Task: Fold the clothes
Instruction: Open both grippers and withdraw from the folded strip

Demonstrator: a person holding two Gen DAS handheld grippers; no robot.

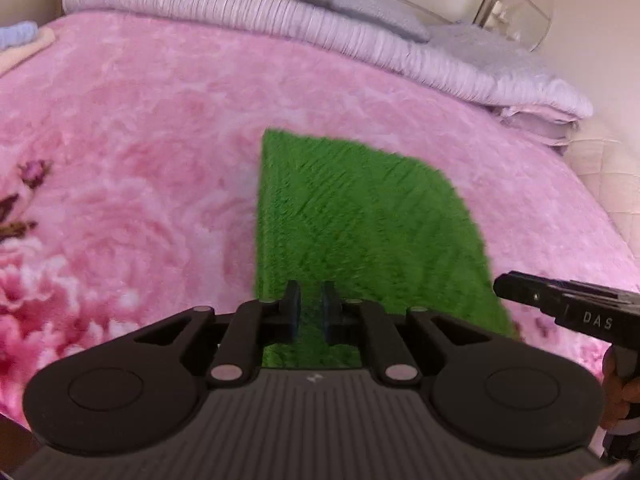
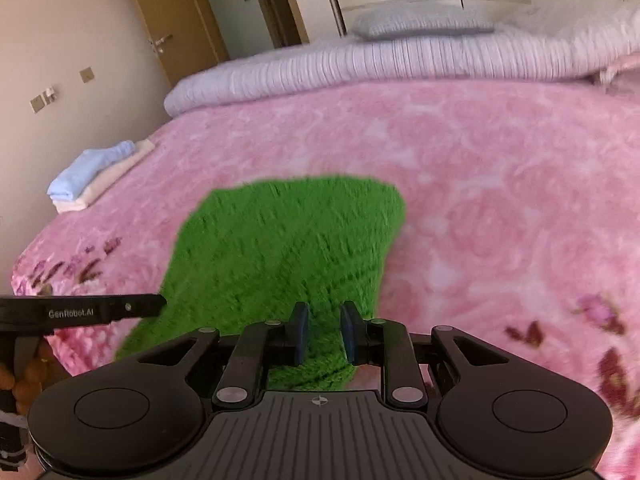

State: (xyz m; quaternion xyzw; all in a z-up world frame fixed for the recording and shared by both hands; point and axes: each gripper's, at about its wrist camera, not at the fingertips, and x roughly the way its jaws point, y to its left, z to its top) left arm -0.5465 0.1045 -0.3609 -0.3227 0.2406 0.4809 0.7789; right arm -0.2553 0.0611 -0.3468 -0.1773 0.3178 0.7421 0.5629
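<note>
we hold green cloth [image 1: 360, 216] near edge, lifted off pink bed [image 1: 140, 128]: left hand-held gripper [image 1: 311, 312] and right hand-held gripper [image 2: 324, 334] each pinching it. we judge fold underway; folded stack [image 2: 92, 176] already at bed corner.

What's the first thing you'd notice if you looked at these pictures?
The fuzzy bright green cloth jumps out first, spread in the middle of the fluffy pink flowered blanket that covers the bed. Its near edge is pinched up by two black tools, the left tool and the right tool. Far off at the blanket's left edge sits a small stack of folded blue and cream towels.
</note>
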